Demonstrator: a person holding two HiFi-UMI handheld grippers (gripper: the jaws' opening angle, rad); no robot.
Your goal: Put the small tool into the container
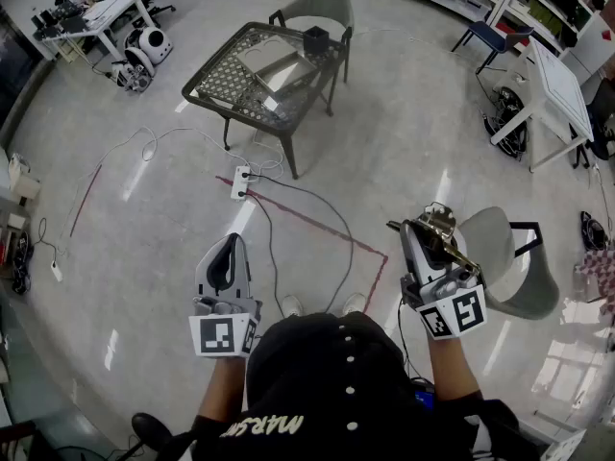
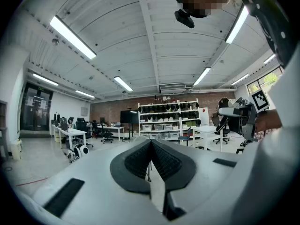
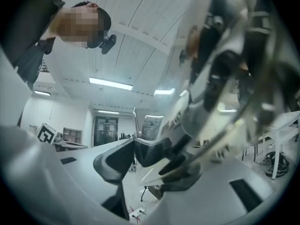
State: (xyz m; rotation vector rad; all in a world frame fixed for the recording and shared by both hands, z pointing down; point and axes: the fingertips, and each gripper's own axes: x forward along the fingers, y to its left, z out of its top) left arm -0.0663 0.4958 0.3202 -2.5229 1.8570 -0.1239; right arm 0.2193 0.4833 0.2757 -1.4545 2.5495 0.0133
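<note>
Grey glossy floor (image 1: 404, 142); mesh table (image 1: 226, 70) bears black container (image 1: 315, 38); white desk (image 1: 562, 84) right.

A robotics lab or workshop: bare floor (image 1: 404, 133) strewn with cables (image 1: 317, 205) and a power strip (image 1: 240, 182) — white desks (image 1: 110, 12), shelves (image 2: 166, 116) of bins along a brick wall (image 2: 112, 106), strip lights (image 2: 72, 37) overhead.

tool (image 1: 440, 227): silvery metal, clamped in right tongs (image 1: 423, 240) | container (image 1: 315, 38): black, on mesh table (image 1: 231, 89)
</note>
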